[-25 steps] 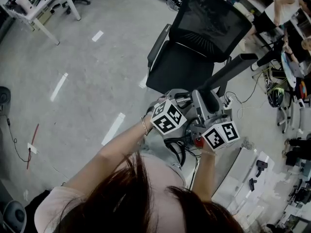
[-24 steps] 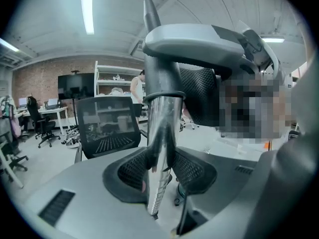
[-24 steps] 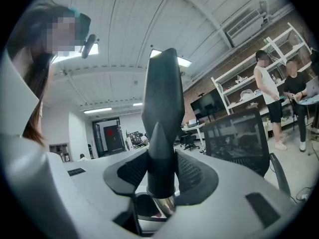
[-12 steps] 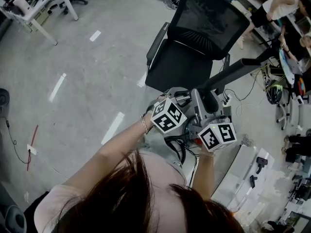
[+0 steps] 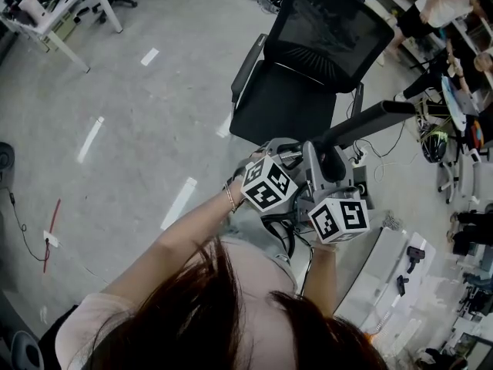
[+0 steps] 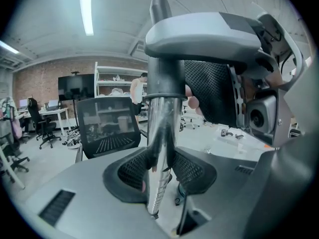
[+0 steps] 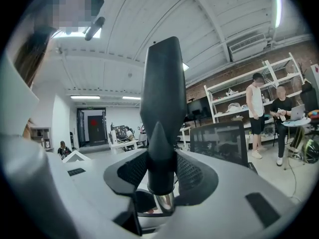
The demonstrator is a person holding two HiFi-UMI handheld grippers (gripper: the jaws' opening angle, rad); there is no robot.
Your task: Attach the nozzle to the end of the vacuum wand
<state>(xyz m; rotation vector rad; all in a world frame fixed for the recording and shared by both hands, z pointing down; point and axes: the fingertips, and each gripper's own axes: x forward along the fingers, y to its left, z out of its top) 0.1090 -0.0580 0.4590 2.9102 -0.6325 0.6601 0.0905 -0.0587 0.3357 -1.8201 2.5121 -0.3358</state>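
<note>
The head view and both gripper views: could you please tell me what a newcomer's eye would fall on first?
Dead centre in each gripper view is the thing held: the left gripper is shut on the shiny wand, the right gripper on the black nozzle at the wand's end. In the head view, a black office chair stands on the floor just beyond them.
</note>
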